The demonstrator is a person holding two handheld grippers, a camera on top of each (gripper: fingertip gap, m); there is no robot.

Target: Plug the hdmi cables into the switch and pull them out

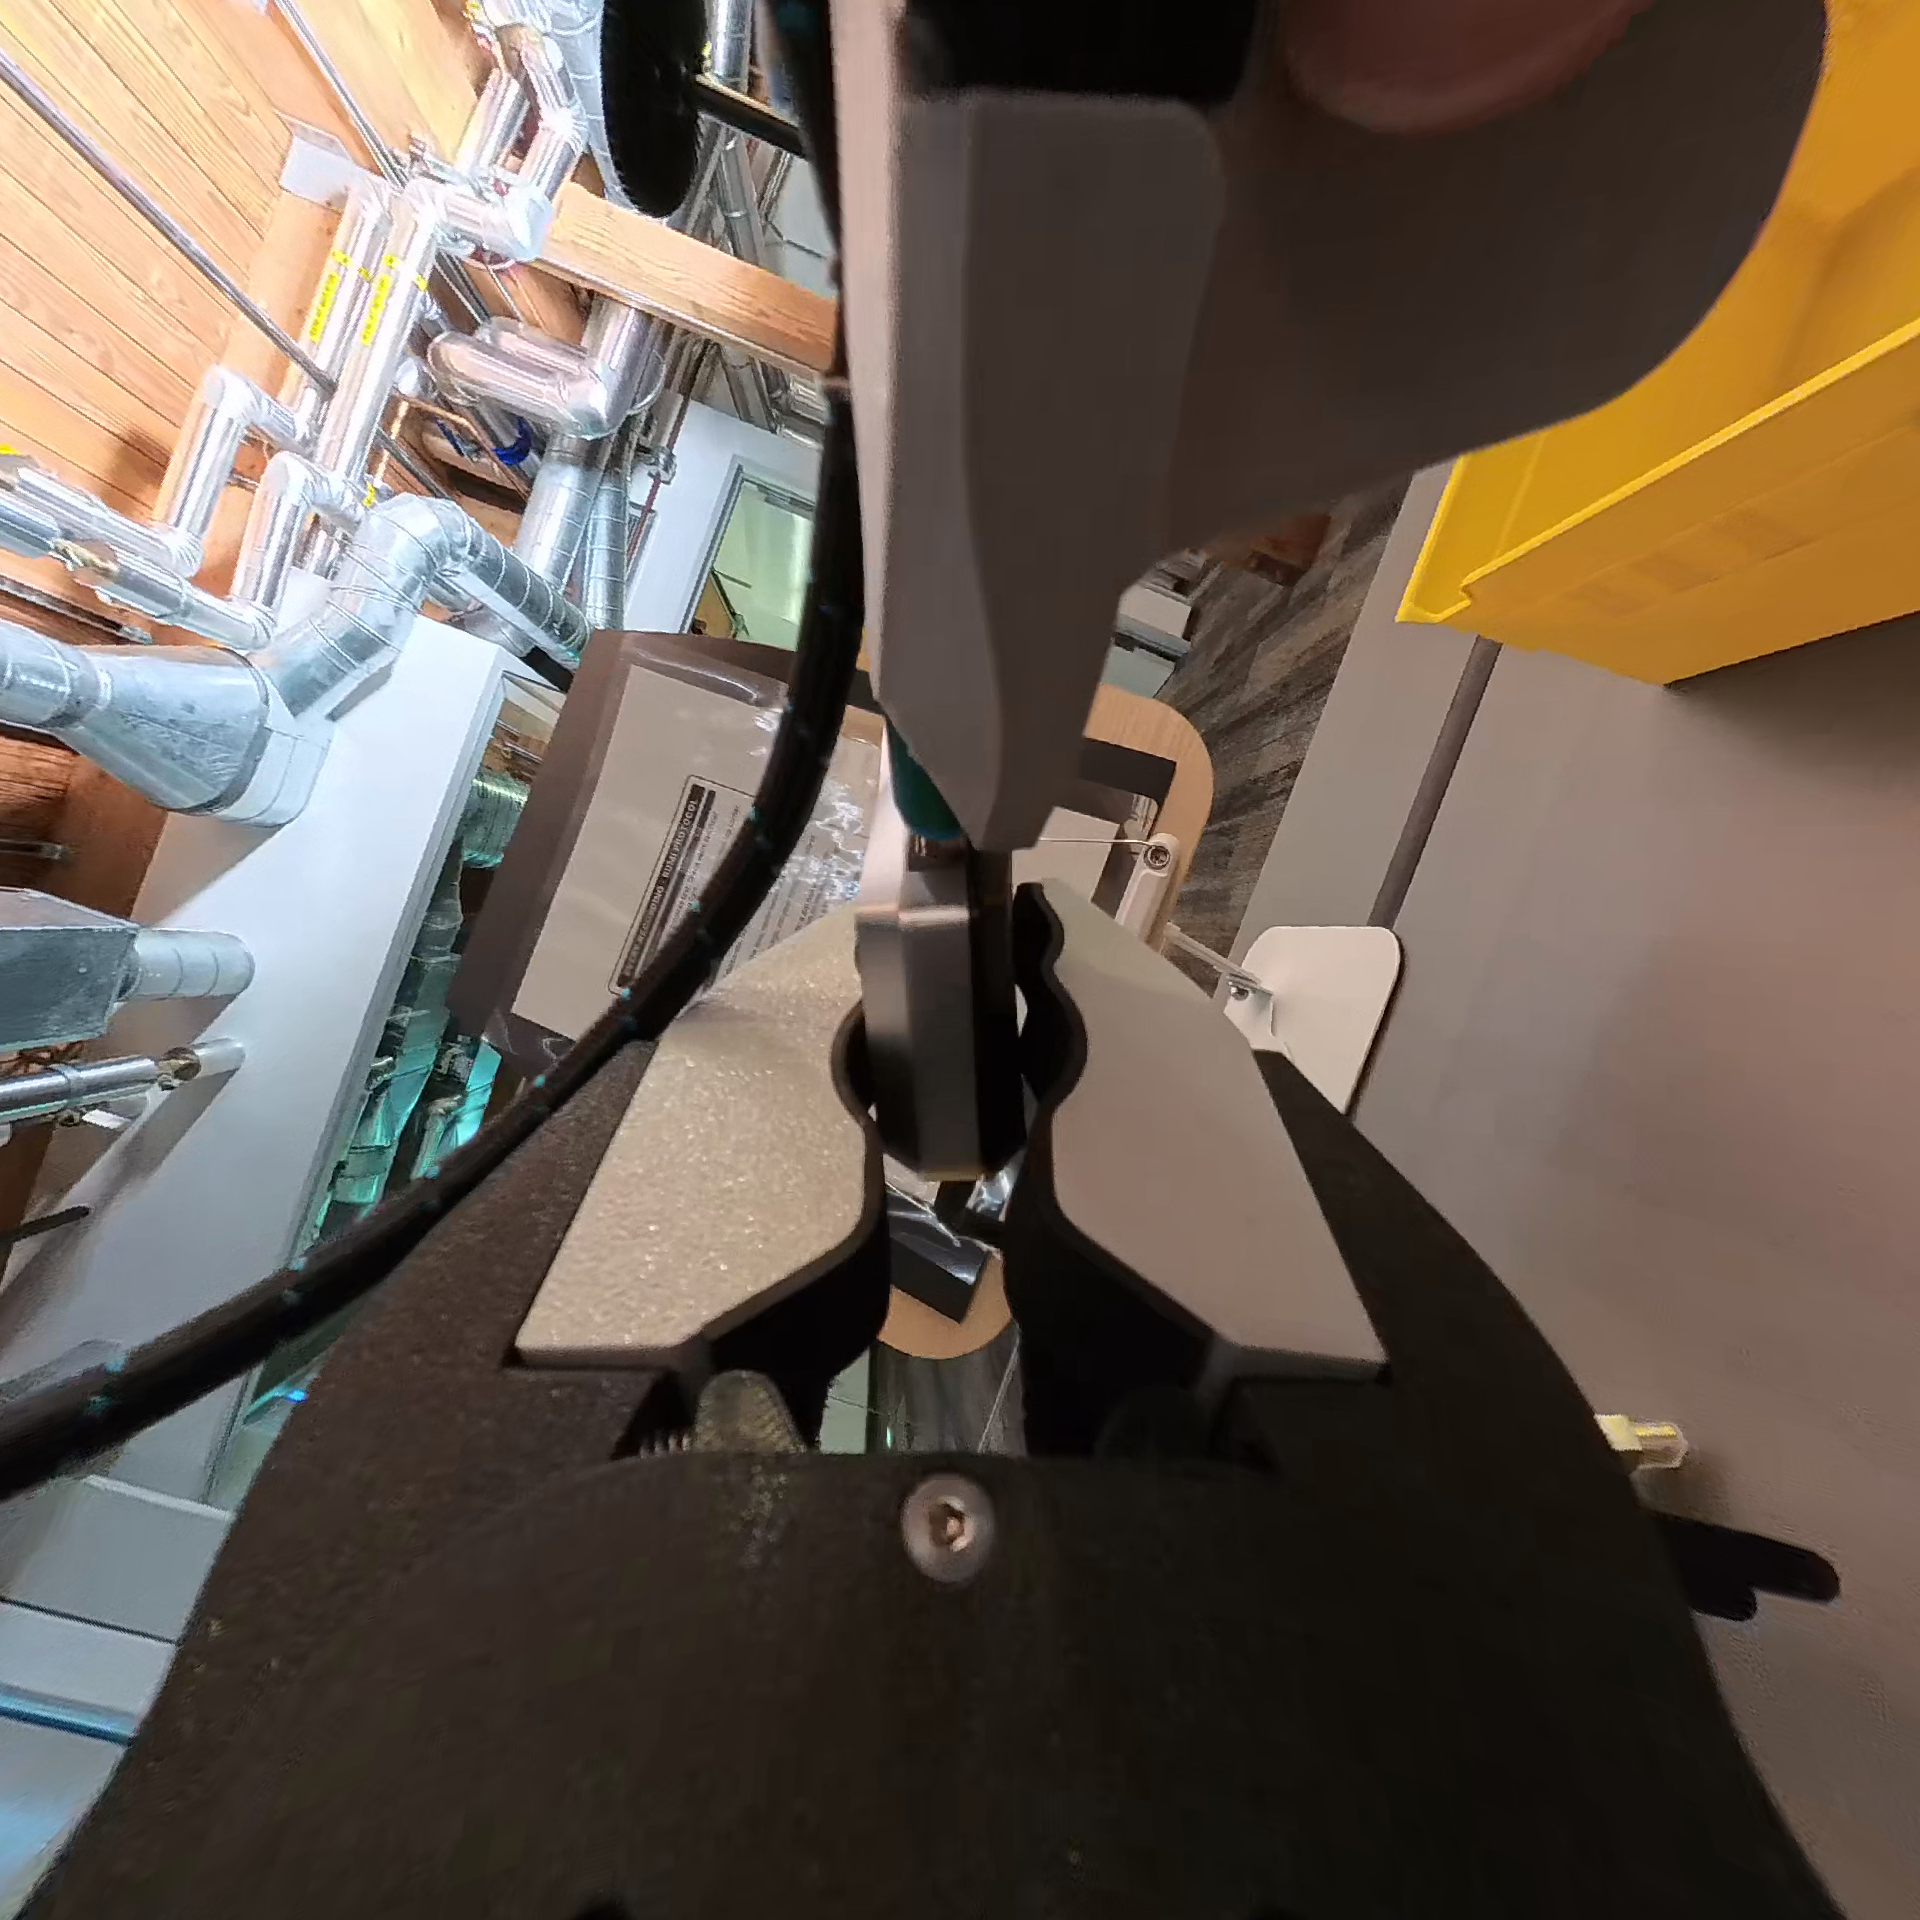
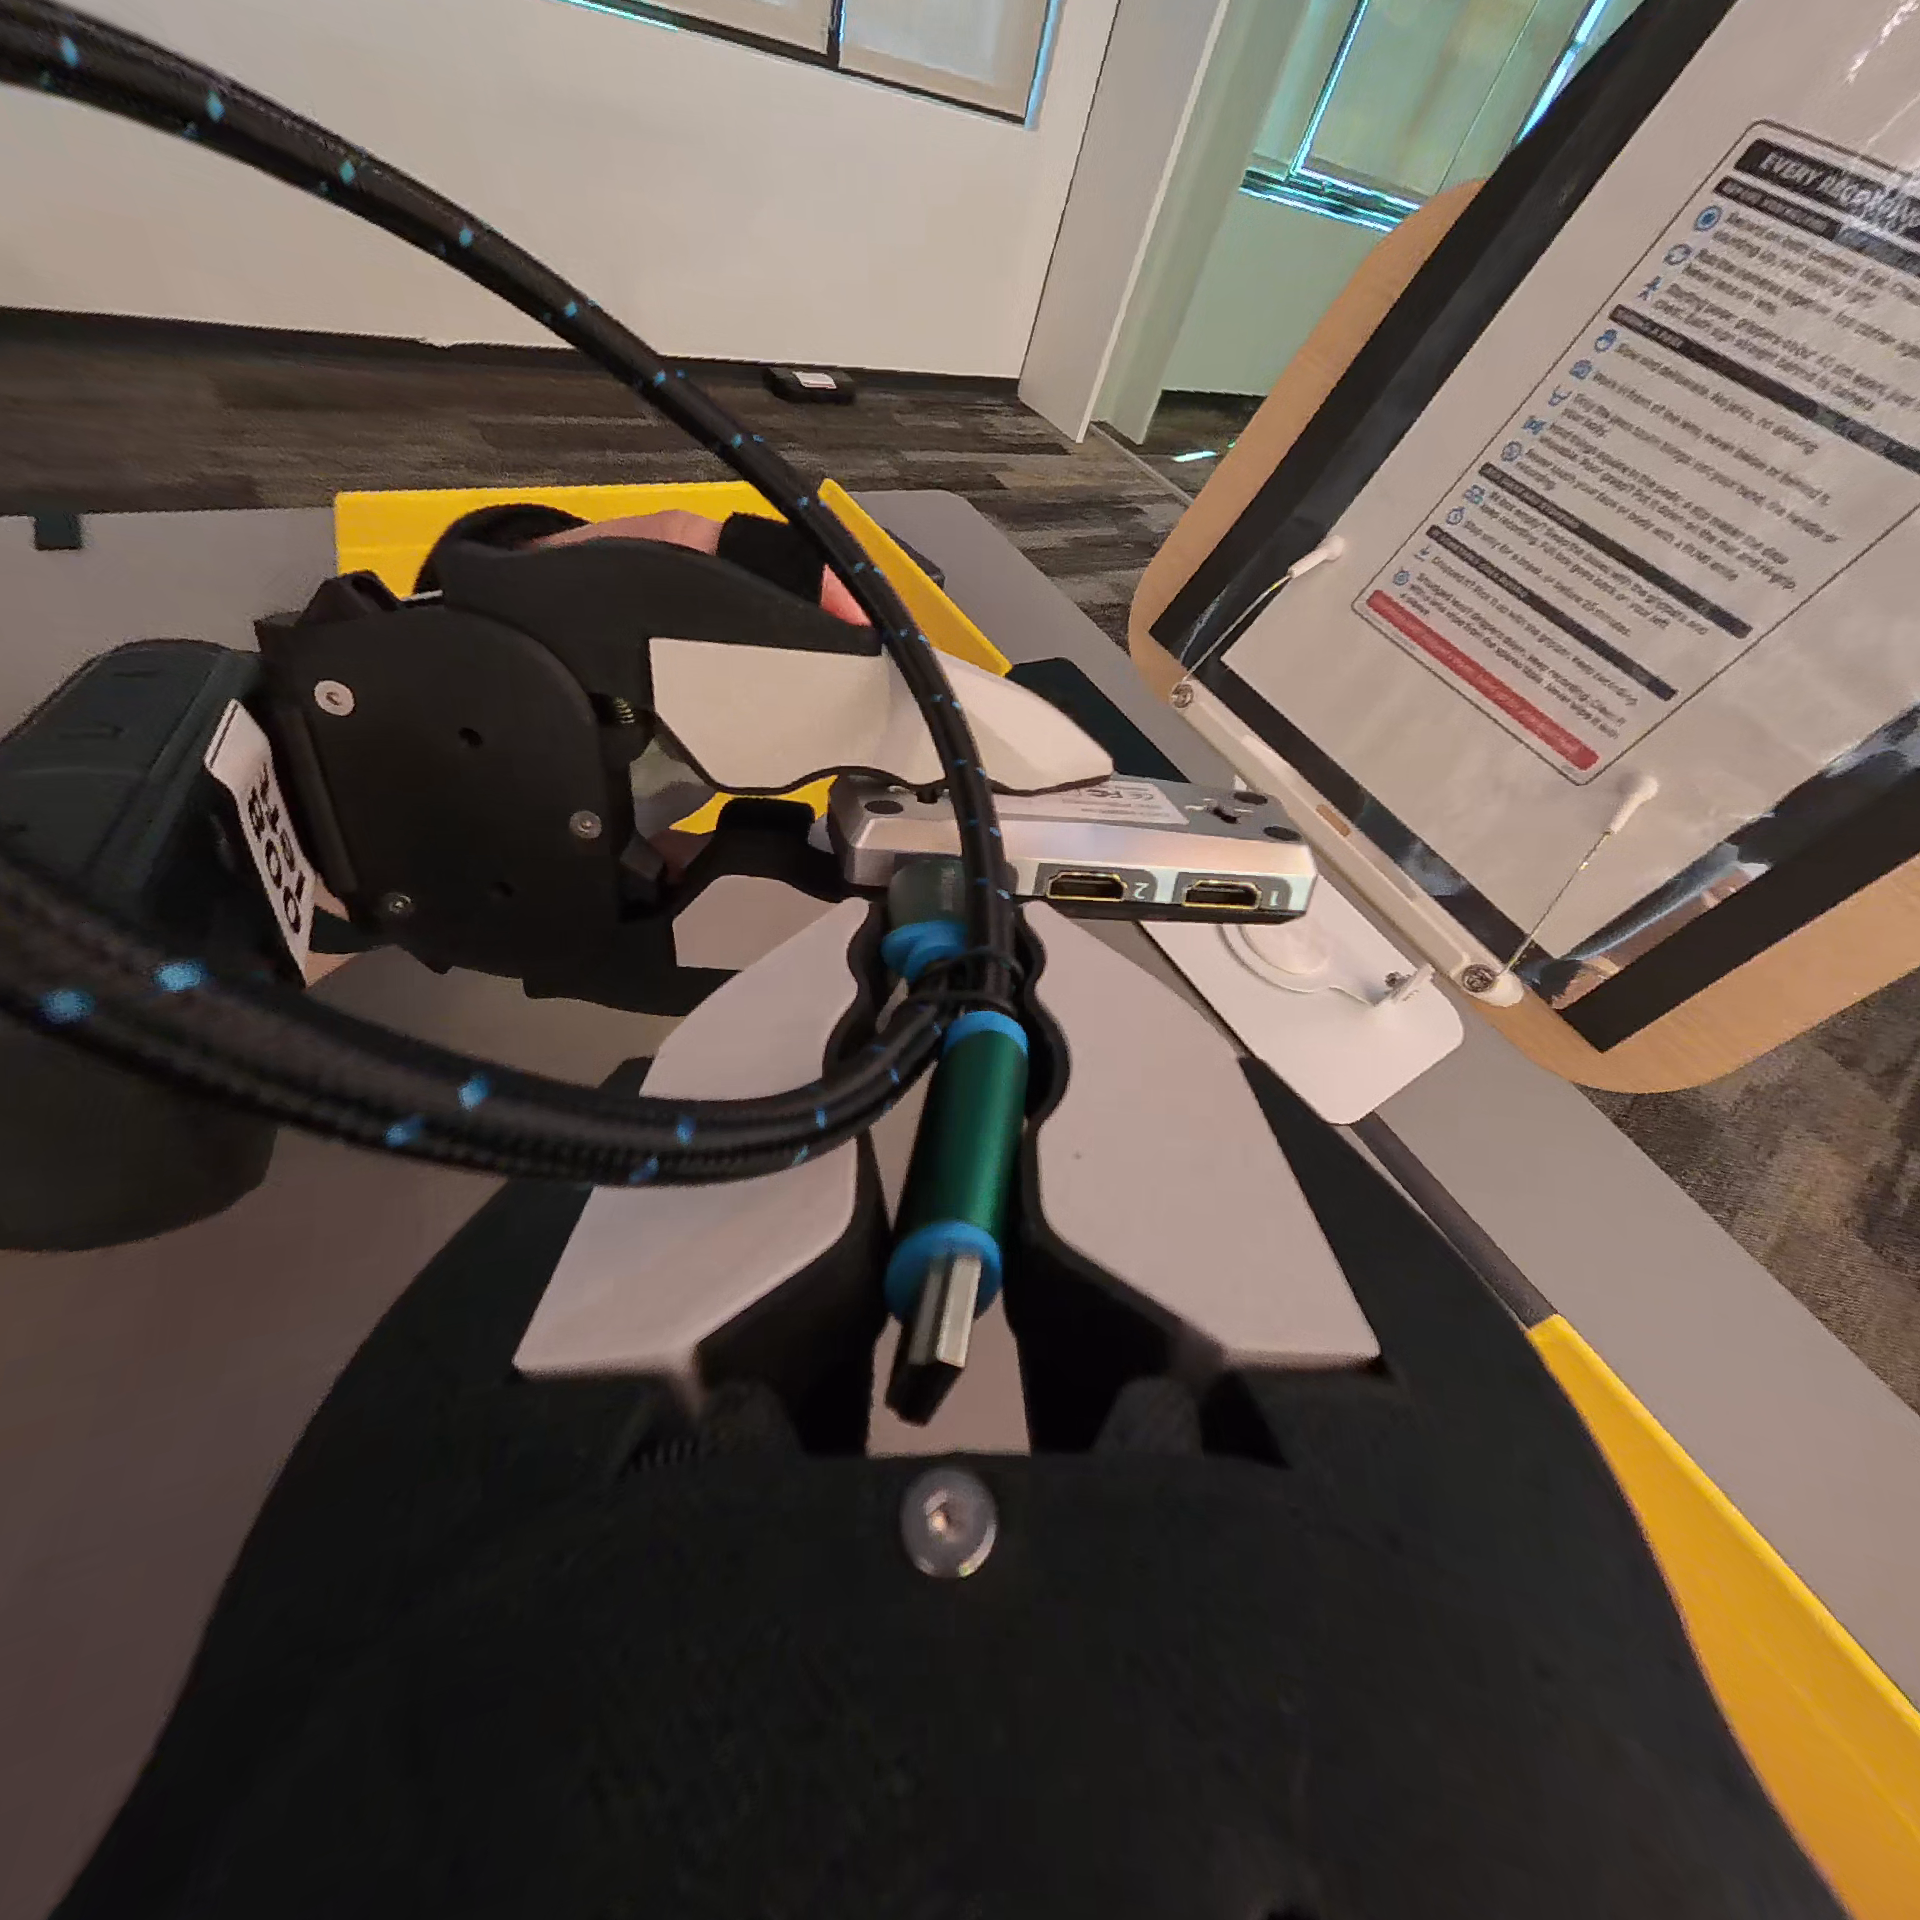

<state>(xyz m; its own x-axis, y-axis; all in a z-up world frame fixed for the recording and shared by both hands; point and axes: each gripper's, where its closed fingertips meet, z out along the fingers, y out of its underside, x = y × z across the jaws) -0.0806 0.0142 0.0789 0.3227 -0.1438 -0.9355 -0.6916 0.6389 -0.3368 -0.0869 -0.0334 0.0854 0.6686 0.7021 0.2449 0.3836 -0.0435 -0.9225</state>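
**Left gripper clamps the switch; right gripper pinches a cable**

Left gripper (image 1: 961, 1029) is pinching the thin silver metal HDMI switch box (image 1: 930, 1039), seen edge-on in my left wrist view between the pale grey fingers (image 1: 1174, 1132). My right wrist view shows the same switch (image 2: 1081, 842) from its port side: two gold-lined sockets face me unfilled, and a third socket beside them holds a dark green plug (image 2: 925, 888).

Right gripper (image 2: 951, 1029) is pressed onto the black braided cable with blue flecks (image 2: 582, 1127), just above a loose green metal HDMI plug with blue collars (image 2: 961, 1153). That plug points back toward the camera, its bare connector tip unplugged. Only the right view shows this plug; the left view shows just the cable (image 1: 665, 997) arcing past.

Both grippers hang over a grey tabletop (image 2: 1538, 1174). Behind stands a laminated instruction sheet on a wooden-edged board (image 2: 1621, 468), with a yellow plastic bin (image 1: 1704, 478) nearby.
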